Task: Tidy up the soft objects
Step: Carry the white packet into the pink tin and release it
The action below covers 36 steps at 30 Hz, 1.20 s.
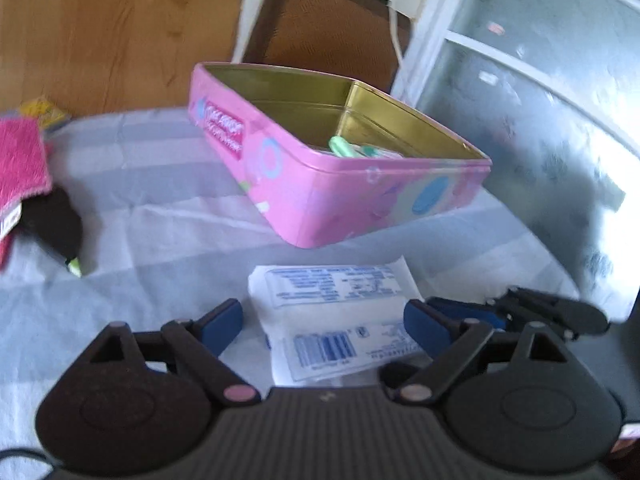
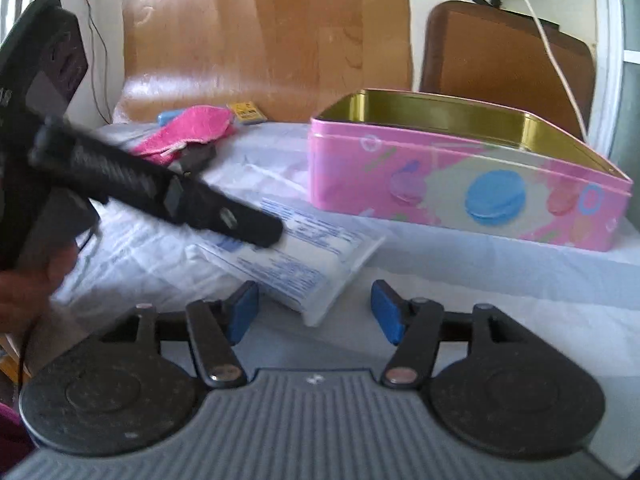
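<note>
A white soft packet with blue print (image 1: 332, 312) lies on the pale cloth, between the open fingers of my left gripper (image 1: 324, 320). In the right wrist view the same packet (image 2: 316, 256) lies just ahead of my open, empty right gripper (image 2: 314, 312), with the left gripper's black body (image 2: 160, 192) reaching over it from the left. An open pink tin (image 1: 320, 184) with a gold inside stands behind the packet; it holds small green items (image 1: 344, 148). It also shows in the right wrist view (image 2: 460, 196). A pink fluffy cloth (image 1: 20, 160) lies at the far left, also in the right wrist view (image 2: 188, 132).
A dark soft item with a green tip (image 1: 60, 228) lies beside the pink cloth. A brown chair back (image 1: 328, 28) stands behind the tin. A frosted white-framed panel (image 1: 540, 120) is on the right. The right gripper's fingers (image 1: 520, 312) show low right. A white cable (image 2: 548, 48) hangs by the chair.
</note>
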Motion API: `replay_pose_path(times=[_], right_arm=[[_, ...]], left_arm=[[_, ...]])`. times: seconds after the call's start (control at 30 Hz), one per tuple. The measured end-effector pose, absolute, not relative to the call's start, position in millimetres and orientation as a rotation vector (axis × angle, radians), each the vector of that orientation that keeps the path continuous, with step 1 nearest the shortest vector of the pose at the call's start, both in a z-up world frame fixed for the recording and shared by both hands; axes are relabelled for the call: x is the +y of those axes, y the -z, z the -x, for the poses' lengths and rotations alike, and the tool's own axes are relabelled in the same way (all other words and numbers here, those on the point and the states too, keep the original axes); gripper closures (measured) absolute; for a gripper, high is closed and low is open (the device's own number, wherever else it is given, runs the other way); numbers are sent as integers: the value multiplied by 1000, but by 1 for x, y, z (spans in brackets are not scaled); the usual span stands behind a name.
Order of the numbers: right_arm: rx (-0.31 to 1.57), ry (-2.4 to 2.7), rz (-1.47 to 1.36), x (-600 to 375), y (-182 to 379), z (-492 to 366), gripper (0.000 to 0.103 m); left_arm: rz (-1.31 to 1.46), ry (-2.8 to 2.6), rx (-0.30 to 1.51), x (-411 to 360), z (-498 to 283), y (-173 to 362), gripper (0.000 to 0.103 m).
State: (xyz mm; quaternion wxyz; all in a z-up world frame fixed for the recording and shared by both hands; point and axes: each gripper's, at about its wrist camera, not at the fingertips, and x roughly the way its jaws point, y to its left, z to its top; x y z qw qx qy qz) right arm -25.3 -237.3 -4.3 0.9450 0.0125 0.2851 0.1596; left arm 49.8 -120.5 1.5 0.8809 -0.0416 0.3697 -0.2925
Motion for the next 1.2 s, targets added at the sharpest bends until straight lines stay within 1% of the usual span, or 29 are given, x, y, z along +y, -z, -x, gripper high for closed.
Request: replay_pose_path(times=[0.07, 0.2, 0.33, 0.43, 0.5, 0.6, 0.67, 0.73, 0.77, 0.8, 0.97, 1.0, 1.1, 1.2], right_arm=[[569, -349, -23, -233, 2, 25, 58], [478, -357, -1, -232, -20, 33, 61], [360, -332, -15, -249, -57, 28, 62], [336, -280, -14, -266, -72, 3, 62], [346, -250, 2, -278, -74, -13, 62], [399, -217, 5, -296, -69, -45, 62], [440, -201, -24, -309, -61, -67, 62], [471, -191, -44, -315, -51, -87, 61], [475, -181, -45, -315, -46, -94, 60], [481, -163, -47, -316, -43, -100, 56], [474, -145, -104, -319, -30, -99, 55], [470, -136, -110, -320, -29, -100, 55], [453, -111, -106, -318, -30, -95, 55], [460, -102, -125, -319, -33, -98, 55]], left_arm=[[46, 627, 754, -128, -43, -1, 24], [95, 615, 729, -120, -40, -18, 25], [120, 632, 619, -117, -46, -60, 25], [89, 631, 579, -136, -67, -84, 25], [71, 632, 573, -154, -91, -89, 25], [55, 621, 602, -177, -123, -85, 24], [35, 604, 617, -191, -142, -76, 20], [29, 578, 634, -197, -156, -67, 11], [23, 560, 631, -199, -162, -63, 9], [13, 534, 620, -201, -166, -61, 7], [16, 475, 565, -203, -174, -53, 3], [8, 464, 553, -205, -175, -50, 8], [-17, 437, 497, -209, -173, -49, 4], [-63, 393, 447, -212, -176, -48, 4]])
